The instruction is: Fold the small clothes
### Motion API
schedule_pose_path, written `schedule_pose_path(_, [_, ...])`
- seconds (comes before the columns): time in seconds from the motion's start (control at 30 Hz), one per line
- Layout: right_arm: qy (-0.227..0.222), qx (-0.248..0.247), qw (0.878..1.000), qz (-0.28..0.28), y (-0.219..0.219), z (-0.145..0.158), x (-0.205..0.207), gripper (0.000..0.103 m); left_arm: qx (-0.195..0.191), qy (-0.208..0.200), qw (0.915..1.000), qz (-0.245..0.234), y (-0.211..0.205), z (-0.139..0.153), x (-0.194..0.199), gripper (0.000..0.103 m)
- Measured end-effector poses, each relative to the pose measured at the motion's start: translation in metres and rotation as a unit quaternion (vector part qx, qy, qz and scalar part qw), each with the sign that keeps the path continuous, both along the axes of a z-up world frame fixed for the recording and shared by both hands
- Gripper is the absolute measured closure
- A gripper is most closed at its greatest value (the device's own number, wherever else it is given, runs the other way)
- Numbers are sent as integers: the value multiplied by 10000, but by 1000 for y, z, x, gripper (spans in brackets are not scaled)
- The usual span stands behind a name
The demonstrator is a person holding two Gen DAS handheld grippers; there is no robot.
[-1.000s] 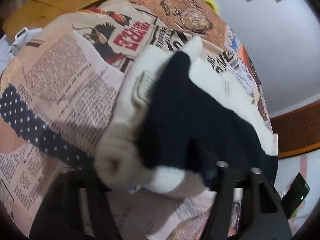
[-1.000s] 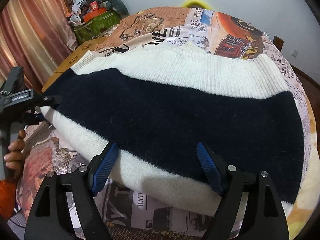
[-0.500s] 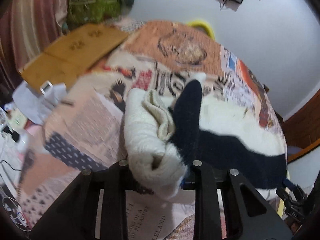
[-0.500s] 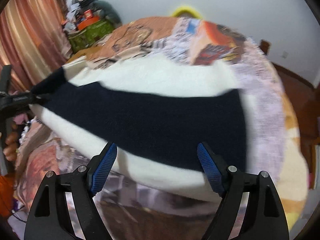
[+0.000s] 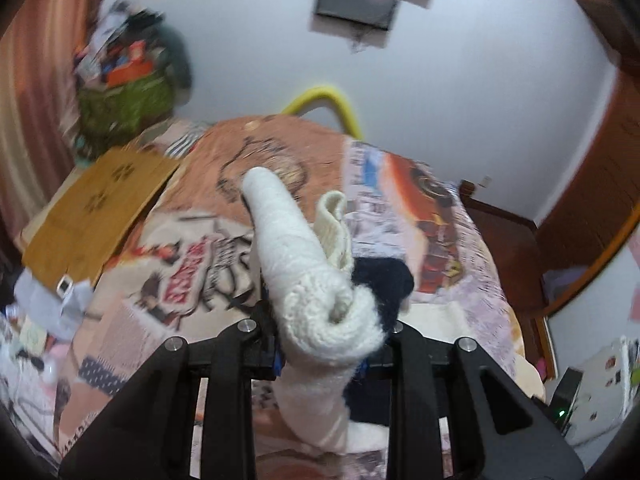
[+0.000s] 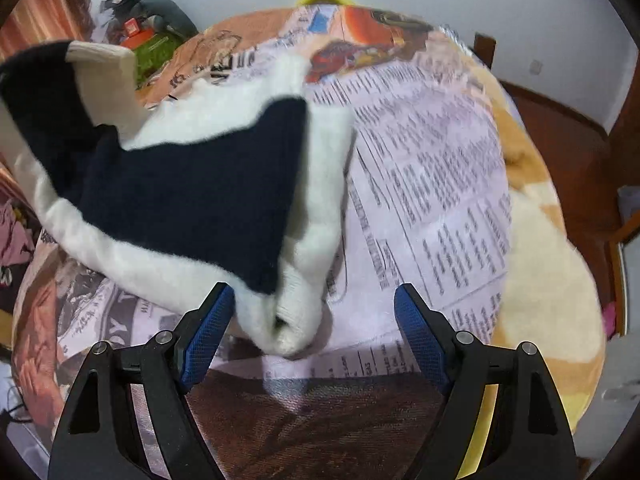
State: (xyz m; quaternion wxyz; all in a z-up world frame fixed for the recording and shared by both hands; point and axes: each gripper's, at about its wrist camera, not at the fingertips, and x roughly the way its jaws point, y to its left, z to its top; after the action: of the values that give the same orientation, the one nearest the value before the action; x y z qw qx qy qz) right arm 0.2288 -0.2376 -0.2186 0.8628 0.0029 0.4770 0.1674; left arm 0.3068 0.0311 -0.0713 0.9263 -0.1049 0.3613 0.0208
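Here the left tongs pinch a bunched end of the cream-and-navy sweater, their jaws having just closed on it, lifted above the bed near its left edge. Rightward, the sweater's other end lies on the bedspread toward the near edge, between the spread right tongs, untouched.

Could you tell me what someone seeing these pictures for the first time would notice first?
The eye goes to the cream and navy sweater, one end bunched in the left tool and lifted off the bed. Next comes the loud newspaper-print blanket that covers the bed beneath it. The right tool stands open just over the sweater's near corner, gripping nothing.
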Motion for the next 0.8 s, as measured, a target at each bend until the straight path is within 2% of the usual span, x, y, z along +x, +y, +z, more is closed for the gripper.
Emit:
schedule_pose_path(0.1, [-356,59,9993,12,1,23,-1,23,50,9,9997,-238,-22,2,6,77])
schedule_pose_path(0.27, [-610,279,9961,574,29,50,12,23,146,71,9986,-505,-45,-5,12,77])
schedule_pose_path(0.37, [-681,473,9921,941,54,59,32,23,180,102,9977,-649,-56,-6,13,77])
schedule_pose_path(0.47, [-521,583,9906,1120,67,59,63,23,234,108,9963,-824,-70,-7,16,77])
schedule_pose_path(0.6, [-200,945,9915,876,58,67,107,23,301,89,9933,-1115,-94,-6,20,77])
schedule_pose_path(0.73, [-541,1017,9918,545,35,91,129,23,172,133,9872,-1580,-121,-7,28,77])
schedule_pose_path(0.8, [-692,1168,9902,322,14,98,128,23,-13,235,9811,-1919,-137,-13,33,77])
